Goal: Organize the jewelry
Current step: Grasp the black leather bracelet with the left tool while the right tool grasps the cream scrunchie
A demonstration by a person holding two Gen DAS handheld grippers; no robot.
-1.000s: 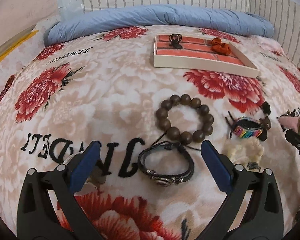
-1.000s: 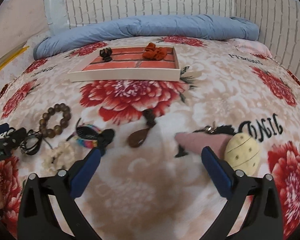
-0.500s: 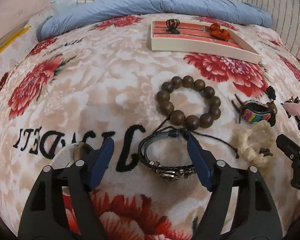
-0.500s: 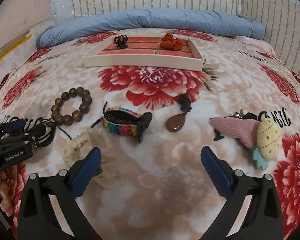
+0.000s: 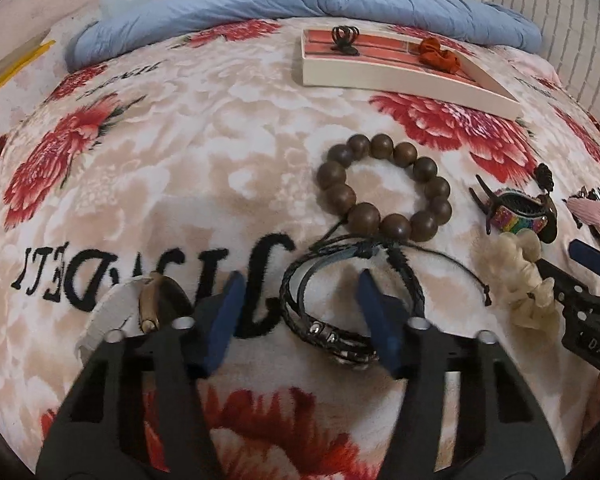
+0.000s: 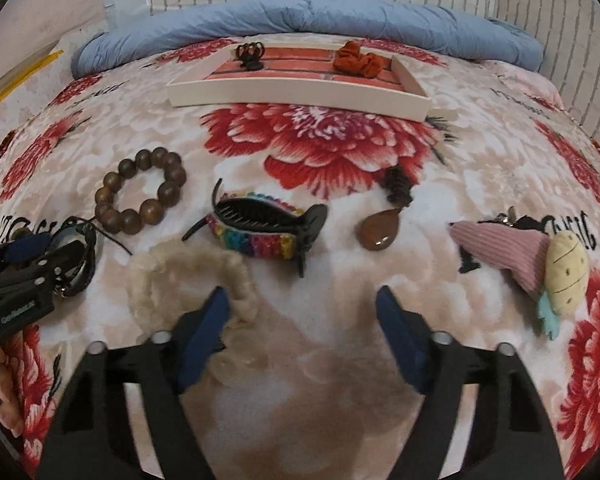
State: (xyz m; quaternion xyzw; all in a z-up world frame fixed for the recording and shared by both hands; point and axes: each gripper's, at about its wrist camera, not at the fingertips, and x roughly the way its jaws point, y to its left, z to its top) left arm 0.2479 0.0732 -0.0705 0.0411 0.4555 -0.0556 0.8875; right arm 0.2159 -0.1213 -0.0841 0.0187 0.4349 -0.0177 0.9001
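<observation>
Left gripper (image 5: 298,308): jaws closing around the near-left arc of the black leather bracelet (image 5: 352,300), not yet pressing.
Right gripper (image 6: 302,322): jaws closing, left pad over the cream scrunchie (image 6: 192,280), nothing gripped.

The blanket (image 5: 188,152) at mid-left looks plush and matt. The bead bracelet (image 5: 384,188) at centre appears to be smooth, faintly glossy wood. The braided bracelet (image 5: 324,320) below it looks like dark leather with shiny metal studs. The scrunchie (image 6: 188,280) at lower left is fuzzy cream cloth.
</observation>
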